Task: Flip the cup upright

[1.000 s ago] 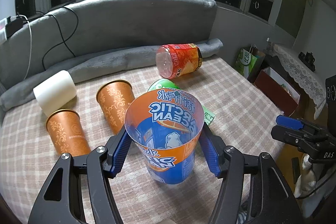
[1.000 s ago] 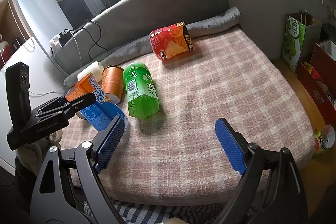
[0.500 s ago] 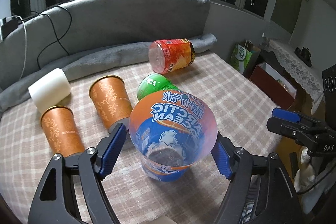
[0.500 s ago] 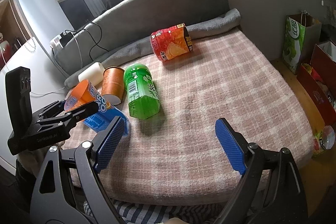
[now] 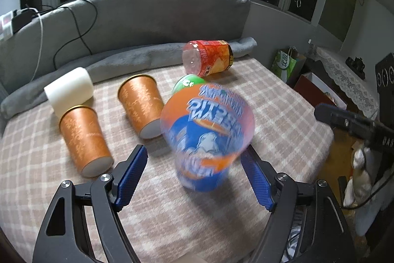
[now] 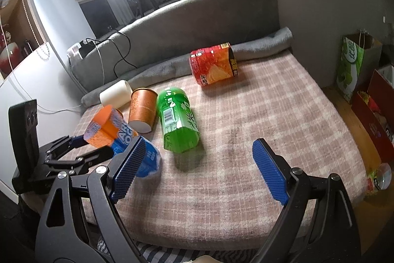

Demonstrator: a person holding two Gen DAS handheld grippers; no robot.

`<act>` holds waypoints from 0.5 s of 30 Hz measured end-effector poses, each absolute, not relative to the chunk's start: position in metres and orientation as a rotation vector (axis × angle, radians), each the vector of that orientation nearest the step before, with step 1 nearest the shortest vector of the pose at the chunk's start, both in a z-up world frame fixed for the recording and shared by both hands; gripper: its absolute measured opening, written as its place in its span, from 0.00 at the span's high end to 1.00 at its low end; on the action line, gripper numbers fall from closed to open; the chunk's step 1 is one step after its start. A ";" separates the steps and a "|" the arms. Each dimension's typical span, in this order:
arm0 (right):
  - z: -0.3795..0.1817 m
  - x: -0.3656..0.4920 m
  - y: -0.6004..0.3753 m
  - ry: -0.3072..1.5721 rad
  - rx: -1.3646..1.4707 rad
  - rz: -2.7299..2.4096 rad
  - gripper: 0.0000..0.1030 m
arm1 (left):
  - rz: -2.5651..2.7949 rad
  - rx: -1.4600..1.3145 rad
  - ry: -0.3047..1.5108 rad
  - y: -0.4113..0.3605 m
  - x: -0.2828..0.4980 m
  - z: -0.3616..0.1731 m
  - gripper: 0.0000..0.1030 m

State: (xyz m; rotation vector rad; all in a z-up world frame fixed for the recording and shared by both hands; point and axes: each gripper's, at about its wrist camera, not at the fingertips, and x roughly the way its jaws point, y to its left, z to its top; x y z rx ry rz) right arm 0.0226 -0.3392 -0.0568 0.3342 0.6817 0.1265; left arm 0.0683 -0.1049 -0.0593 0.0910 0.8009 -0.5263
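Observation:
The blue and orange Arctic Ocean cup [image 5: 206,137] stands mouth up on the plaid cover, blurred and leaning to the right. My left gripper [image 5: 194,176] is open, its blue pads [image 5: 130,174] apart from the cup on both sides. In the right wrist view the same cup [image 6: 115,137] leans at the far left, beside the left gripper [image 6: 73,152]. My right gripper [image 6: 197,169] is open and empty above the front of the cover.
Two orange paper cups [image 5: 81,137] [image 5: 141,105] lie on their sides at the left, with a white roll [image 5: 69,90] behind. A green can [image 6: 177,120] and a red chip can [image 6: 214,65] lie further back. Grey cushion [image 5: 147,16] behind; bags on the floor at right [image 6: 349,68].
My left gripper has opened and let go of the cup. The cup now rests on the cover and tips to the right. The right gripper has not moved.

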 end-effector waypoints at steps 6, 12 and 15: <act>-0.051 0.024 -0.328 0.650 0.252 0.099 0.08 | -0.481 0.049 0.779 -0.081 0.056 -0.055 0.24; -0.042 0.021 -0.313 0.590 0.158 0.050 0.08 | -0.361 0.015 0.647 -0.054 0.036 -0.037 0.24; -0.037 0.020 -0.306 0.563 0.125 0.034 0.08 | -0.291 -0.012 0.562 -0.040 0.027 -0.025 0.24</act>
